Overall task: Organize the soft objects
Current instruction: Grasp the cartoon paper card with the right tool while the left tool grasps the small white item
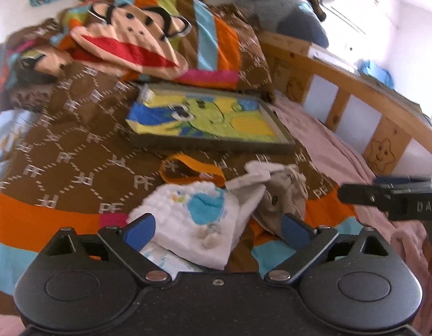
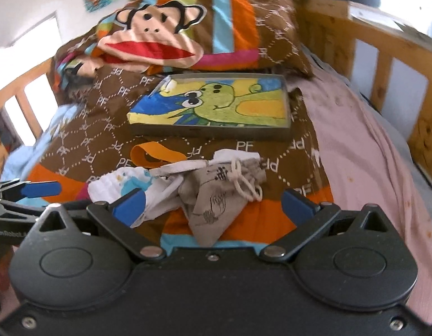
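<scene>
On the bed (image 1: 328, 128), near its front edge, a white cloth (image 1: 188, 218) touches a grey drawstring pouch (image 2: 216, 204). The left gripper (image 1: 218, 225) and right gripper (image 2: 213, 204) hover released, jaws wide, grasping nothing.

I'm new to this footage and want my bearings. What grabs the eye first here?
The big monkey-face cushion with its red mouth, propped at the far end of the bed, stands out first. Below it a tray lined with a green cartoon frog towel lies on the brown blanket. Nearest, a white cloth and a grey drawstring pouch lie crumpled before both open grippers.
</scene>
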